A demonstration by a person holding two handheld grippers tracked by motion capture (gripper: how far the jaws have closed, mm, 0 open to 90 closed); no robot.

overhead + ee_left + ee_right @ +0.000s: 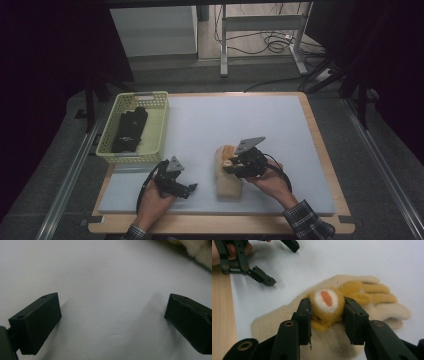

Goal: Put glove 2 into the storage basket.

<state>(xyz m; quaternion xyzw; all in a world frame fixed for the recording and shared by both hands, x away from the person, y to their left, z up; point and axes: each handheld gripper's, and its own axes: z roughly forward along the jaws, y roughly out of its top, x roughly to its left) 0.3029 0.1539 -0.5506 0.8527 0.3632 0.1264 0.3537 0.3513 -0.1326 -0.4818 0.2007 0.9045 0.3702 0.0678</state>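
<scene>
1. While the person's left hand [152, 200] is resting at the near edge of the table [320, 150], it is holding the left gripper [192, 188] low over the white mat [240, 115]; its jaws are standing wide apart with nothing between them.
2. Just to the right, the right hand [272, 181] is holding the right gripper [229, 167] over the cream glove [228, 184], which is lying flat on the mat near the front edge.
3. The right gripper's jaws are clamping the orange plush piece [327, 307] on top of the glove, pads pressing on both of its sides.
4. In the right gripper view, the glove's fingers are pointing away from the gripper, and the orange piece is showing a white oval with an orange centre.
5. Farther back on the left, the yellow basket [112, 131] is sitting at the mat's rear left corner, holding a dark folded item [130, 129].
6. Beyond the table, cables [272, 44] are lying on the floor beside a metal frame [262, 25].
</scene>
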